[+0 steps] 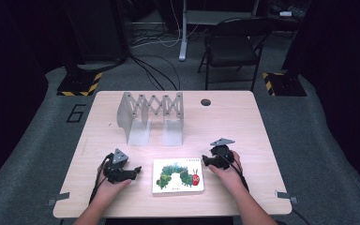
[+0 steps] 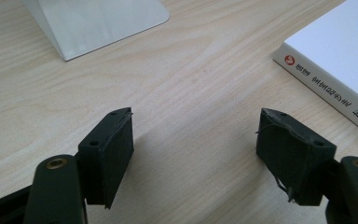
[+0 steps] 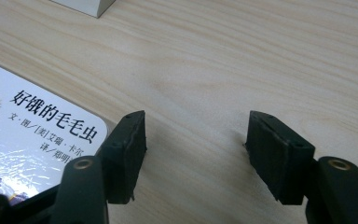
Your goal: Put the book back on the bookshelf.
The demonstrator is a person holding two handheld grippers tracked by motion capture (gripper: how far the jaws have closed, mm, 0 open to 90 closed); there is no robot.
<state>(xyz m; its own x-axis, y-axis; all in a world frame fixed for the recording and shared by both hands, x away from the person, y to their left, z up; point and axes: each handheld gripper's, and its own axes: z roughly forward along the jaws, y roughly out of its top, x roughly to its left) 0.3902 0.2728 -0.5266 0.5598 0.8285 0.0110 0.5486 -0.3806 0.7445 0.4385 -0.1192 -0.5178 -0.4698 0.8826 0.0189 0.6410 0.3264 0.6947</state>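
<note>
A white picture book (image 1: 178,176) with a green caterpillar on its cover lies flat near the table's front edge. My left gripper (image 1: 134,172) rests on the table just left of the book, pointing toward it. Its jaws are apart in the left gripper view (image 2: 196,154), with bare wood between them and the book's spine (image 2: 335,70) off to the right. My right gripper (image 1: 208,161) sits at the book's upper right corner. Its jaws are also apart (image 3: 196,154) over bare wood, and the book's cover (image 3: 37,135) lies just left of the left jaw.
A grey metal expanding book rack (image 1: 150,115) stands behind the book at mid table, and its base plate (image 2: 98,23) shows ahead of the left gripper. A round hole (image 1: 206,101) marks the table's far side. A folding chair (image 1: 234,47) stands beyond the table.
</note>
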